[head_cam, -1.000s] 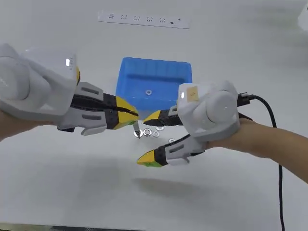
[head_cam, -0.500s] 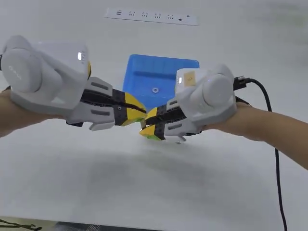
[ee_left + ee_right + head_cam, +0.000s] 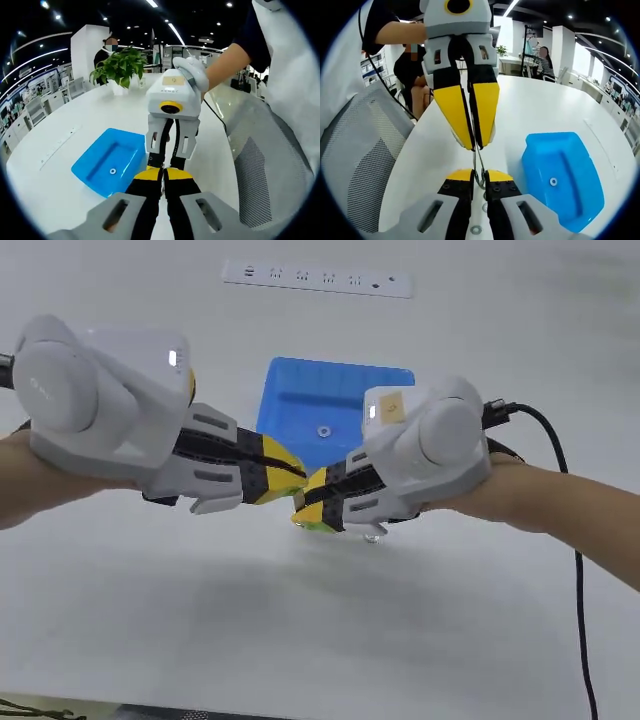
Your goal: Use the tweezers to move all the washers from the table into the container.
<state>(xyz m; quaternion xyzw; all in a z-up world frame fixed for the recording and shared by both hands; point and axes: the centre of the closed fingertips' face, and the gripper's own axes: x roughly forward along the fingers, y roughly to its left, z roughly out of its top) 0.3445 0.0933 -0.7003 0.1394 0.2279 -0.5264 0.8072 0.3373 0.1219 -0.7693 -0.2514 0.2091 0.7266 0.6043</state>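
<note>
My left gripper (image 3: 298, 475) and right gripper (image 3: 305, 505) meet tip to tip just in front of the blue container (image 3: 340, 400). In the right gripper view, thin metal tweezers (image 3: 477, 162) run from the shut yellow jaws of the left gripper (image 3: 476, 142) down into the shut jaws of the right gripper (image 3: 479, 176). Both grippers are shut on the tweezers. One washer (image 3: 323, 431) lies inside the container (image 3: 562, 175). Loose washers (image 3: 476, 229) lie on the table under the right gripper; one washer (image 3: 372, 537) peeks out below it. The left gripper view has the container (image 3: 107, 162) at lower left.
A white power strip (image 3: 318, 278) lies at the far edge of the white table. A black cable (image 3: 572, 560) trails from the right gripper along the forearm. A mesh chair (image 3: 260, 185) stands beside the table; a potted plant (image 3: 120, 67) sits further off.
One second ago the right gripper stood open below the left one, which held the tweezers pointing down. It has since shut on the tweezers. Both have held nearly still for the last half second.
</note>
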